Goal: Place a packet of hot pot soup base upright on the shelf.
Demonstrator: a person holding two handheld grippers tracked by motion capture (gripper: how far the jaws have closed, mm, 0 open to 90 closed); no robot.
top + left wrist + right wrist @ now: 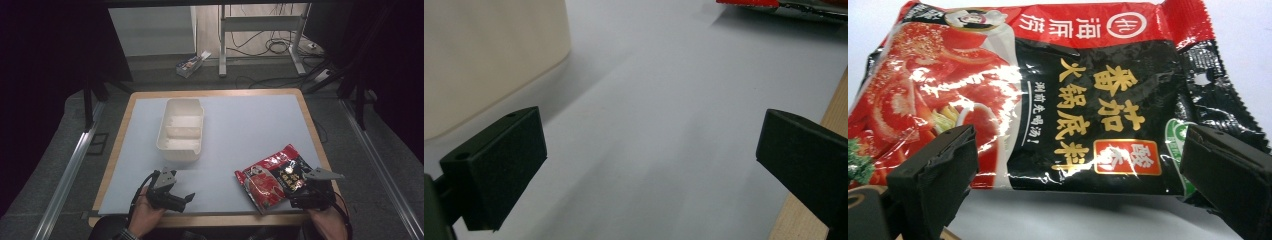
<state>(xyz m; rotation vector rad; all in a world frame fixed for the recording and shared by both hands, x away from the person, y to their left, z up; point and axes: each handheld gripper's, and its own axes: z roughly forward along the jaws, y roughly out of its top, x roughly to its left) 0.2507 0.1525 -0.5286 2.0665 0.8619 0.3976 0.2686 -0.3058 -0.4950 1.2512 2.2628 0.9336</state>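
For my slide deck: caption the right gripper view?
Open right gripper poised at a red-and-black sauce packet lying flat.

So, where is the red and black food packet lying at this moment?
In the high view the food packet lies flat on the table's near right part, just ahead of the open right gripper and to the right of the white bin.

Landmark: the tub [180, 131], standing on the mat [250, 125] left of the table's [215, 93] middle, long side running front to back. Sachet [272, 178] lies flat on the mat, to the right of the tub and nearer the front edge. Left gripper [187, 198] sits just in front of the tub, near the front edge. Right gripper [300, 201] well right of the tub, at the sachet's near right corner.
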